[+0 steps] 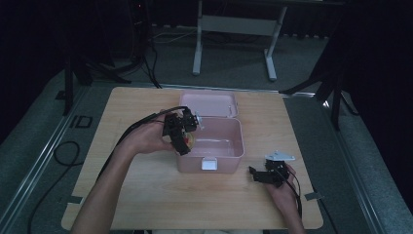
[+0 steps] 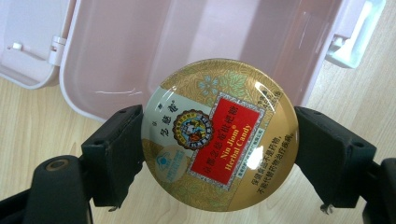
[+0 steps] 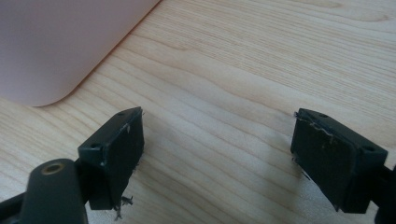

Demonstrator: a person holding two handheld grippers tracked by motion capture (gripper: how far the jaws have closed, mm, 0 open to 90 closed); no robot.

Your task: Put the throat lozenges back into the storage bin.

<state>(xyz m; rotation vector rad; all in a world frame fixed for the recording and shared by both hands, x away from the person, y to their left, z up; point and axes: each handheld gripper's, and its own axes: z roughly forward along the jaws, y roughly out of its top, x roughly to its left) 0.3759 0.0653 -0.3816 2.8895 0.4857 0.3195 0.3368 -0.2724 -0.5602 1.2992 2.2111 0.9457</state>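
A round gold candy tin point(image 2: 219, 135) with a red label reading "Nin Jiom Herbal Candy" sits between the two black jaws of my left gripper point(image 2: 218, 156), which is shut on its rim. The tin point(image 1: 189, 141) hangs over the left edge of an open pink plastic box point(image 1: 233, 146); in the left gripper view the box's inside point(image 2: 201, 42) lies just beyond it. My left gripper point(image 1: 186, 141) is held at that edge by a hand. My right gripper point(image 3: 217, 161) stands open over bare wood, nothing between its jaws; it point(image 1: 255, 173) rests to the box's right front.
The box's lid point(image 1: 208, 103) lies flat behind it, and a white latch point(image 1: 209, 164) is on the front wall. The wooden table point(image 1: 146, 195) has bare room in front and at both sides. Beyond the table are cables and the legs of a stand point(image 1: 234, 48).
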